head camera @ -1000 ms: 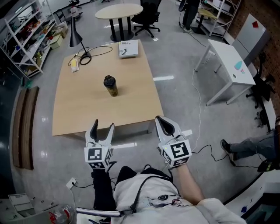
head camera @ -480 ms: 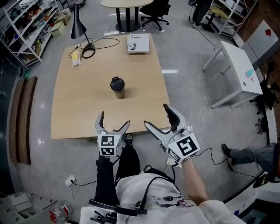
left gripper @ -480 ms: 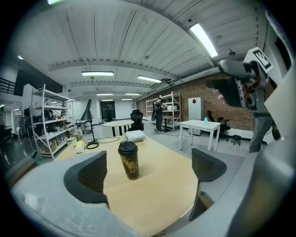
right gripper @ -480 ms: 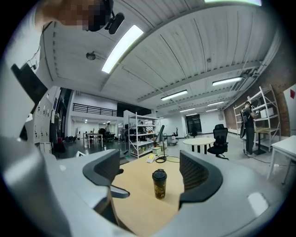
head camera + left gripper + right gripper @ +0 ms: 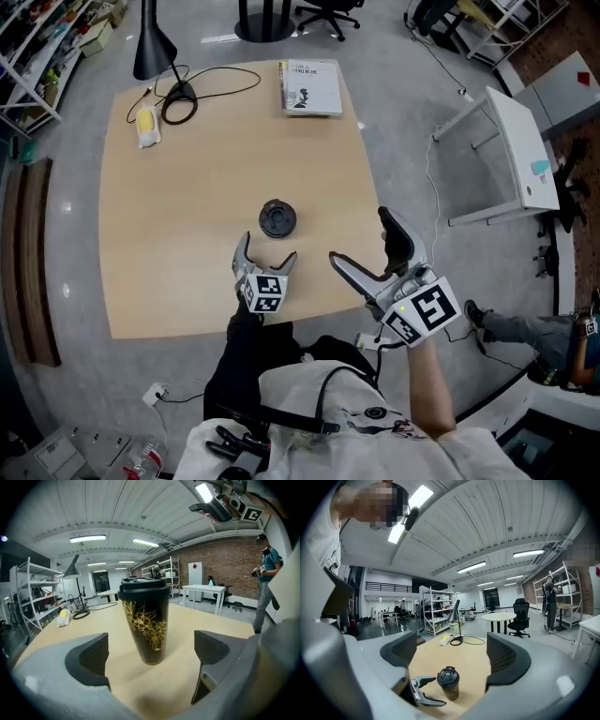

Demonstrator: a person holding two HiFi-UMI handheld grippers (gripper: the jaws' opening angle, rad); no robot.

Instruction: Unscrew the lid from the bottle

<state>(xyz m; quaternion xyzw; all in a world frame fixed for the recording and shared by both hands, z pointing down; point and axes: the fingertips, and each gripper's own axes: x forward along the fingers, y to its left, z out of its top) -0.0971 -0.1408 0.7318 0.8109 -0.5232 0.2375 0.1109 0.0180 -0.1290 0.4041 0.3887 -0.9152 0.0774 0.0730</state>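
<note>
A black bottle (image 5: 277, 218) with gold flower print and a black lid stands upright on the wooden table (image 5: 187, 234). My left gripper (image 5: 268, 250) sits low just in front of it, open. In the left gripper view the bottle (image 5: 145, 620) stands a little ahead of the wide jaws (image 5: 152, 652), touching neither pad. My right gripper (image 5: 361, 236) hovers to the bottle's right, over the table's near edge; its jaws are opening with nothing between them. The right gripper view looks down on the bottle (image 5: 448, 684) and the left gripper (image 5: 424, 692) from above, past its own gripper (image 5: 452, 653).
At the table's far side stand a black desk lamp (image 5: 150, 47) with a coiled cable, a yellow-and-white object (image 5: 147, 125) and a book (image 5: 311, 86). A white table (image 5: 525, 150) stands to the right. A person (image 5: 267, 583) stands off to the right.
Both grippers have moved forward over the table's near edge toward the bottle. Both jaws have spread wider, the right from shut. The head view has come closer over the table.
</note>
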